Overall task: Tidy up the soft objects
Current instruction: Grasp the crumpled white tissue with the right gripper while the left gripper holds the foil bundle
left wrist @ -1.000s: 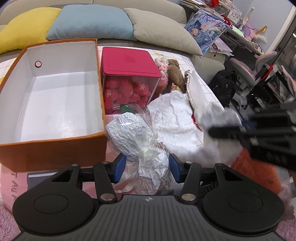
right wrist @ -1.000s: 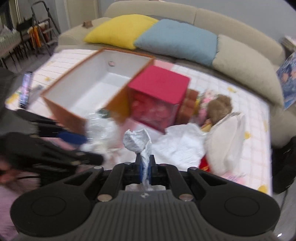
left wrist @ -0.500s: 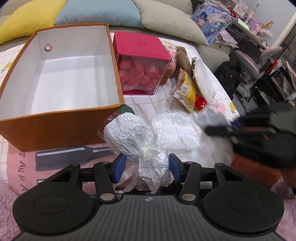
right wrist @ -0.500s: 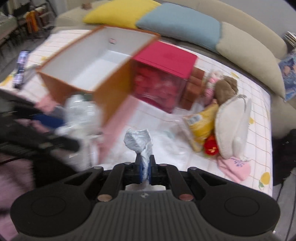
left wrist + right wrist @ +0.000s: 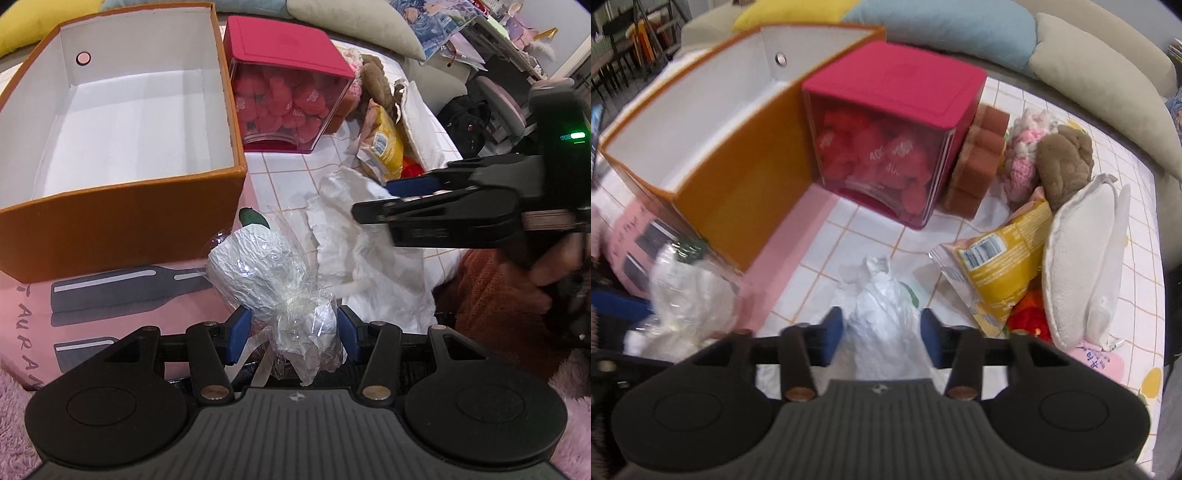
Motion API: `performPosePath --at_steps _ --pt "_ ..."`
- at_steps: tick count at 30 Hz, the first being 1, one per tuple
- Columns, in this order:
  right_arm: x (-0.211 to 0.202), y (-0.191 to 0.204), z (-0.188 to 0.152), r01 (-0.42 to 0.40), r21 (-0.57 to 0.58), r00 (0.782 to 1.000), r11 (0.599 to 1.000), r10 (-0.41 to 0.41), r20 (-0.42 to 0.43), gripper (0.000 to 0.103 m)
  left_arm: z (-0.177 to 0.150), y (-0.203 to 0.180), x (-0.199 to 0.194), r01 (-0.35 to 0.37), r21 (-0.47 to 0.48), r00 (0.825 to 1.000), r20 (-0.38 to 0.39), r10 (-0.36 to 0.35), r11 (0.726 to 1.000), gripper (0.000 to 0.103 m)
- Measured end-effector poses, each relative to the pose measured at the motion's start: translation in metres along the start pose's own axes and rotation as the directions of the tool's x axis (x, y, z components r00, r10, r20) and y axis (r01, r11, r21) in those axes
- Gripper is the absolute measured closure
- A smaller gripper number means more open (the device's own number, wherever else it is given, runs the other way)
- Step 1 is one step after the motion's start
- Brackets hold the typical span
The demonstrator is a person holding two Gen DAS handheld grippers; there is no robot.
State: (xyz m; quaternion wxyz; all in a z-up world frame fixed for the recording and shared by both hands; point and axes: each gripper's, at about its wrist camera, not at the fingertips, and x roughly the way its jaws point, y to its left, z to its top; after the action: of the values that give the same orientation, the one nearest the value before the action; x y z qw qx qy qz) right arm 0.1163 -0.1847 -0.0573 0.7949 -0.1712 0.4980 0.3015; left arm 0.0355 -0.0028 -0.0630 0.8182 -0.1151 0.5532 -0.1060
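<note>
My left gripper (image 5: 293,332) is shut on a white crumpled bundle wrapped in clear cellophane (image 5: 273,280), with a green tip on top. It hovers just in front of the open orange box (image 5: 122,229). My right gripper (image 5: 882,336) has its jaws opening. A white crumpled sheet (image 5: 882,310) lies between the pads, which stand clear of it on both sides. In the left wrist view the right gripper (image 5: 417,199) hangs over that sheet (image 5: 351,251) on the tiled cloth.
A clear cube with a red lid (image 5: 890,122) stands beside the orange box. To its right lie a brown sponge block (image 5: 979,162), a pink knit toy (image 5: 1023,147), a brown plush (image 5: 1063,158), a yellow snack bag (image 5: 997,280) and a white cushion (image 5: 1082,266). A pink bag (image 5: 110,295) lies under the box.
The right gripper came down to the cloth and its jaws parted, letting go of the white sheet. The left gripper kept its grip on the wrapped bundle and sank a little.
</note>
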Motion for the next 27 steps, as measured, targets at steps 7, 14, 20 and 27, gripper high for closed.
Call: performPosePath --at_steps 7,14,20,27 --pt "-0.013 0.012 -0.013 -0.094 -0.11 0.995 0.989 0.091 -0.033 0.008 0.004 0.0 0.007 -0.003 0.006 1.0 -0.011 0.004 1.0 0.045" --pt "0.035 0.012 -0.021 -0.063 -0.133 0.985 0.989 0.041 -0.167 0.005 0.005 0.004 0.009 -0.013 -0.014 1.0 -0.013 0.013 1.0 0.045" --pt "0.058 0.007 -0.019 -0.051 -0.061 0.979 0.997 0.037 -0.199 0.003 0.006 0.003 0.011 -0.015 -0.015 1.0 -0.015 0.015 1.0 0.045" --pt "0.048 0.016 -0.019 -0.071 -0.083 0.984 0.994 0.056 -0.166 0.04 0.005 0.004 0.011 -0.015 -0.022 1.0 -0.013 0.015 1.0 0.045"
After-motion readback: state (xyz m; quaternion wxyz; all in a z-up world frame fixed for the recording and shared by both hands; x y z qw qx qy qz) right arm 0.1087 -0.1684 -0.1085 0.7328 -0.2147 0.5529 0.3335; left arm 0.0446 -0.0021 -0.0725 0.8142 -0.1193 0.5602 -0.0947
